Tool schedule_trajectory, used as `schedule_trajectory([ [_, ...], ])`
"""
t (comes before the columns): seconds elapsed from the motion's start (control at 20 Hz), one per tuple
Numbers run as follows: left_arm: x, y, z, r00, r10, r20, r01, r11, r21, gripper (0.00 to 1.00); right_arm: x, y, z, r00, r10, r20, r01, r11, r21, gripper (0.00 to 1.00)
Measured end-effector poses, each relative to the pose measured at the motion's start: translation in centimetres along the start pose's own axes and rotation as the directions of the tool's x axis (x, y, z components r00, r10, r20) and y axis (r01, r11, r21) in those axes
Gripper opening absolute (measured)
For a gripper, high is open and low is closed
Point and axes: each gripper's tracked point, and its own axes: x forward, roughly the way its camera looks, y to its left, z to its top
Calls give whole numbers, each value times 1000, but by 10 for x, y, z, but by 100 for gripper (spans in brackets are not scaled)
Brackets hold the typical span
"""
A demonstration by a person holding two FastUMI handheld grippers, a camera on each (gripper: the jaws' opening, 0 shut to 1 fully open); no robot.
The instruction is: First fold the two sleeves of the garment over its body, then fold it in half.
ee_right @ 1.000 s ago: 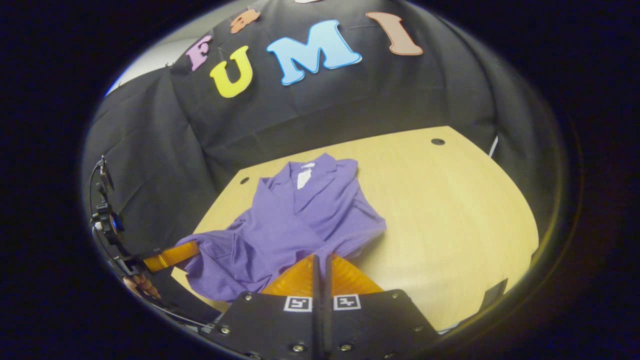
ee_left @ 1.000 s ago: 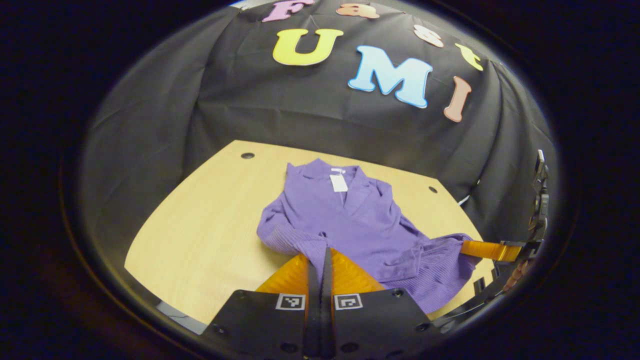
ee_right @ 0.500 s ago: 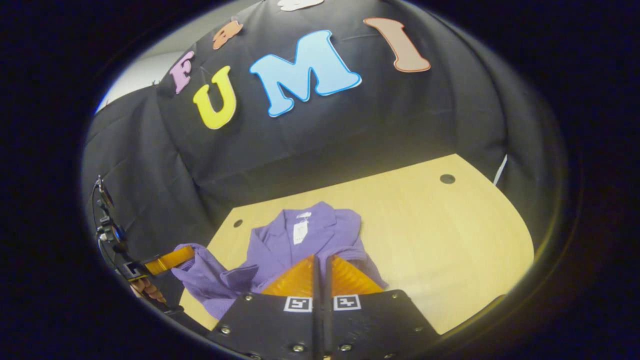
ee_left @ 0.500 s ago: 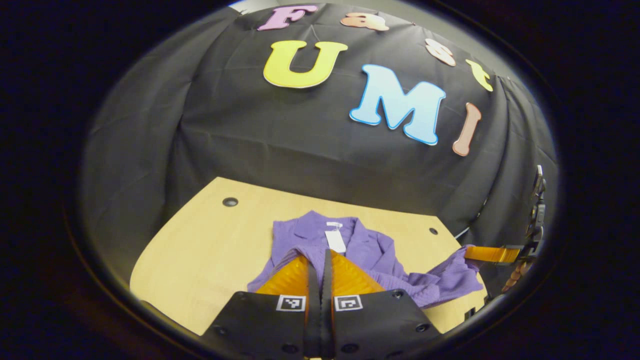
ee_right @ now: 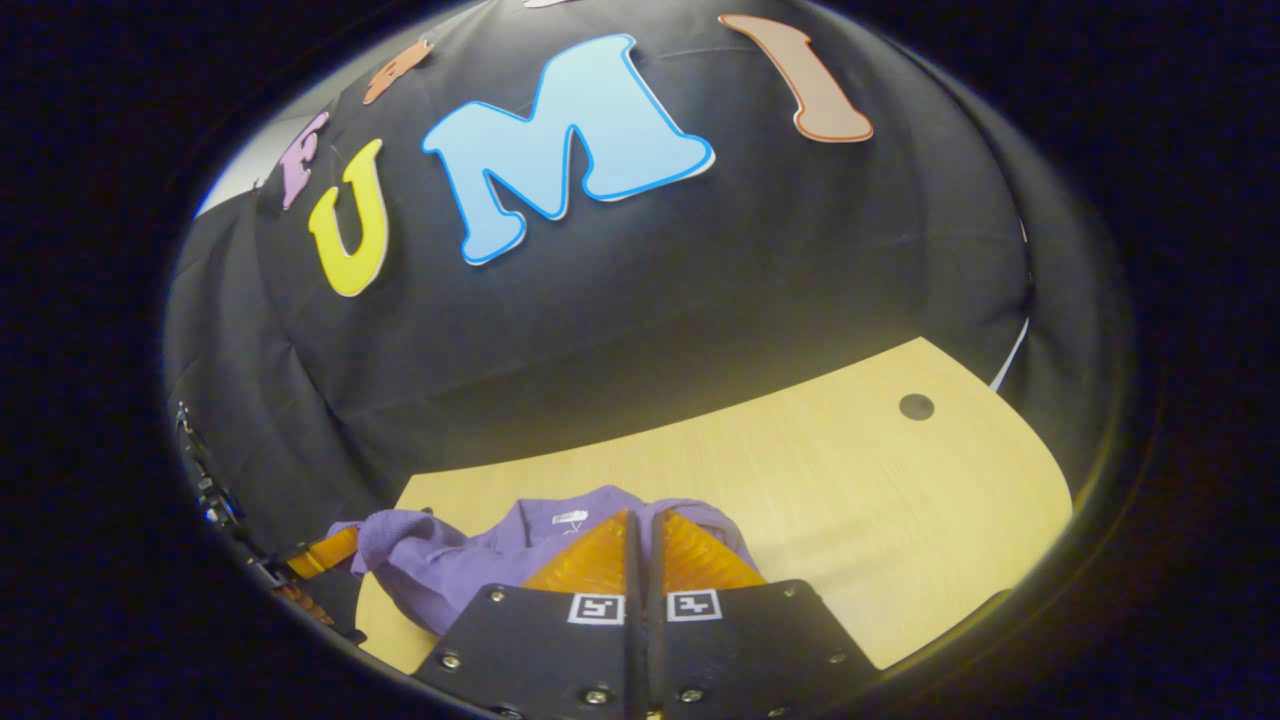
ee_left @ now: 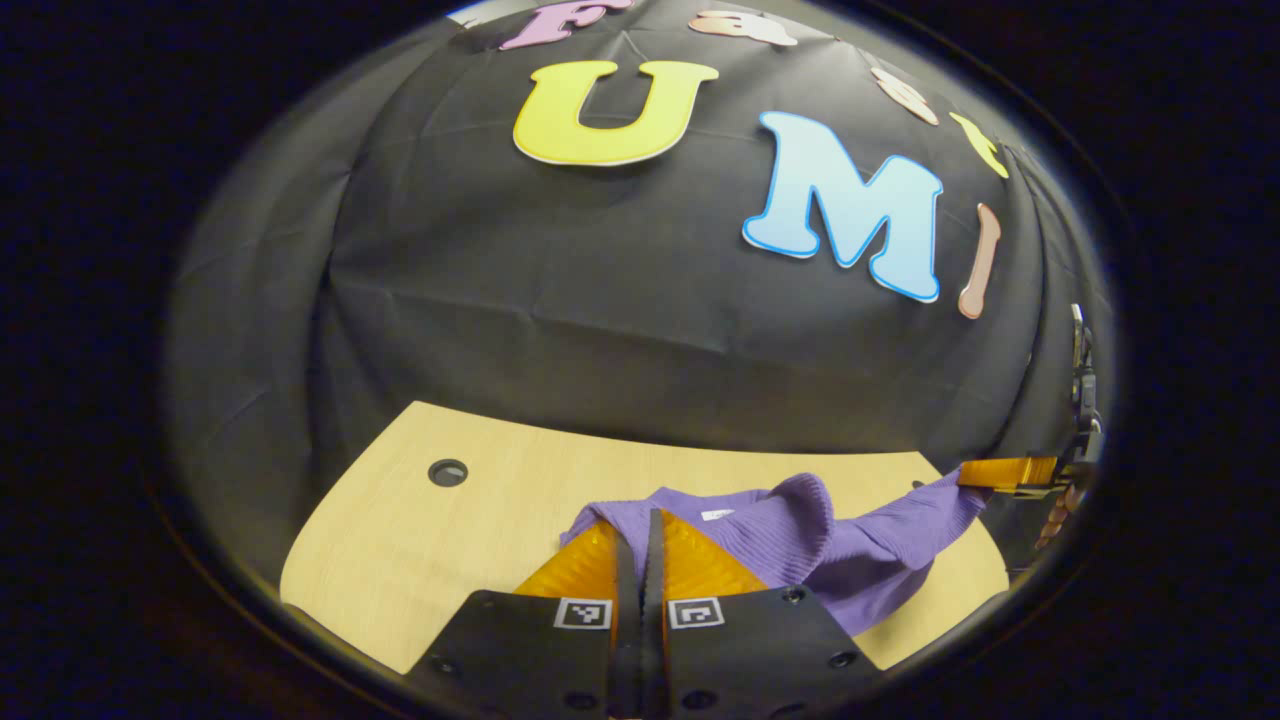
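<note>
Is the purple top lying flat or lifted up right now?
Lifted and bunched: the purple top drapes between both shut grippers, left gripper and right gripper, above the table.

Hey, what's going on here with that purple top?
A person is folding the purple top on the table with two handheld grippers. The left gripper and right gripper are each shut on its hem, lifted toward the collar end. This looks like the fold in half, under way.

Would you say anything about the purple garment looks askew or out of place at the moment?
Yes. The purple garment is not flat on the wooden table: its lifted edge sags and bunches between the left gripper and right gripper, each pinching an end, so the fold looks uneven. Nothing appears torn or spilled.
</note>
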Motion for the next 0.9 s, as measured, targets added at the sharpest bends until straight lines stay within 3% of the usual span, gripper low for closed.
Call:
schedule_trajectory([
  [0.3,77,20,-37,999,-6,-36,8,998,55,6,72,-16,-12,997,-80,-9,80,996,-33,1],
  [0.6,123,30,-55,1000,16,-21,-14,995,101,6,130,-34,-20,990,-138,-16,137,990,-29,1],
  [0.9,139,41,-78,997,61,-40,-57,995,88,13,148,-34,-38,981,-196,3,194,963,-186,3],
])
